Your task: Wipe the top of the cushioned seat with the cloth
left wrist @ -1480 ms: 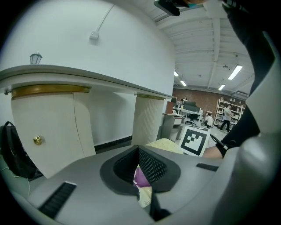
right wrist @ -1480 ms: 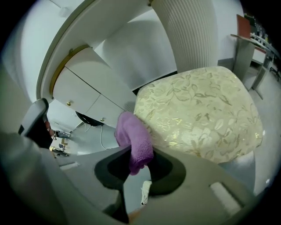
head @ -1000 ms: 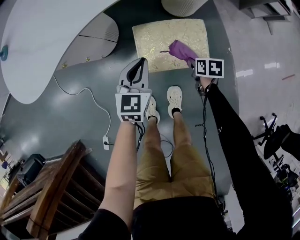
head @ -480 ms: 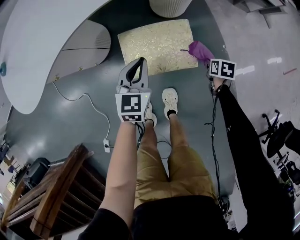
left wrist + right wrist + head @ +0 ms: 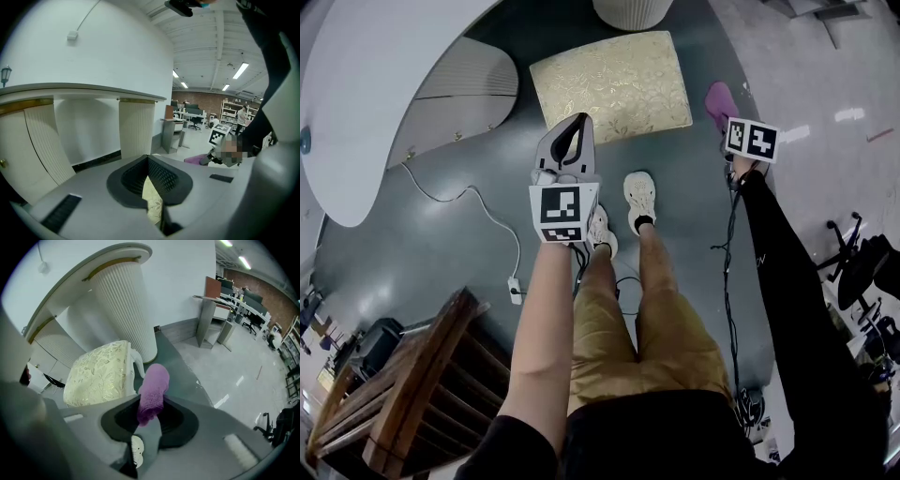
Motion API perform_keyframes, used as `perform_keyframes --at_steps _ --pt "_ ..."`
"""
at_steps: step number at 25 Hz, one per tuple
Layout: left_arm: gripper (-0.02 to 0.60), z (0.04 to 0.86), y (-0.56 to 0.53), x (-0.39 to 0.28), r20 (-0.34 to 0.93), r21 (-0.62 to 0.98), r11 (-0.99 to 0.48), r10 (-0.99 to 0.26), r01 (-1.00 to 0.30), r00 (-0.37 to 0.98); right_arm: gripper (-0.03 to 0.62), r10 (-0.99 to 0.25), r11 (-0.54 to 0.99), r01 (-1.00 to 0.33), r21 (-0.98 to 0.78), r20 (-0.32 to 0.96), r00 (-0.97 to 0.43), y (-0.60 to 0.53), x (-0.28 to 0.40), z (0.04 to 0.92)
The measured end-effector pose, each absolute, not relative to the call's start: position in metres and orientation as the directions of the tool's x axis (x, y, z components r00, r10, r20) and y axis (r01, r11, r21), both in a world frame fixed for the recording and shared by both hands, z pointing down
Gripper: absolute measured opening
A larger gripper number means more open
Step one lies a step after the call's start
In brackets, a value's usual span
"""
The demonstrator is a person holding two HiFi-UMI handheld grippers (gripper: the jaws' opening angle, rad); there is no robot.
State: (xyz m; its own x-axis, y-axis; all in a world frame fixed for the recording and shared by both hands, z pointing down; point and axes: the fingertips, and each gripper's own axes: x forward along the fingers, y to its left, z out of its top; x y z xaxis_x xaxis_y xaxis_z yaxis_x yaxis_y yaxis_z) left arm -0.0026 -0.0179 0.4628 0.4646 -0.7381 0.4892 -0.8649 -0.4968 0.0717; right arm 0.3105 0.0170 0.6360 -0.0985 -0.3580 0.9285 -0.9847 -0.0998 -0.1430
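Right gripper (image 5: 724,120) clamped on cloth (image 5: 718,97), over floor, clear of seat (image 5: 614,84). Seat lies at cloth's 9 o'clock, near. Left gripper (image 5: 570,150) jaws together, empty, at seat's 6 o'clock edge.

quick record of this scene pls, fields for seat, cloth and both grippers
seat: gold patterned cushion, top bare
cloth: purple, off the seat, to its right
right gripper: shut on cloth
left gripper: shut, empty, at seat's near side
contact: cloth not touching seat
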Motion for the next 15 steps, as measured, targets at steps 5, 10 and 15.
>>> perform_keyframes --at_steps 5,10,15 --pt "0.003 0.459 -0.006 -0.026 0.494 0.071 -0.493 -0.738 -0.867 0.460 0.078 -0.410 -0.054 -0.981 -0.187 0.900 -0.149 0.024 0.283 0.616" --pt "0.003 0.451 0.002 -0.059 0.481 0.068 -0.475 -0.755 -0.878 0.446 0.078 -0.463 0.044 -0.965 -0.258 0.851 -0.248 0.025 0.218 0.593" --pt "0.003 0.448 0.015 -0.097 0.483 0.057 -0.451 -0.768 -0.891 0.420 0.078 -0.465 0.128 -0.924 -0.362 0.801 -0.378 0.029 0.125 0.582"
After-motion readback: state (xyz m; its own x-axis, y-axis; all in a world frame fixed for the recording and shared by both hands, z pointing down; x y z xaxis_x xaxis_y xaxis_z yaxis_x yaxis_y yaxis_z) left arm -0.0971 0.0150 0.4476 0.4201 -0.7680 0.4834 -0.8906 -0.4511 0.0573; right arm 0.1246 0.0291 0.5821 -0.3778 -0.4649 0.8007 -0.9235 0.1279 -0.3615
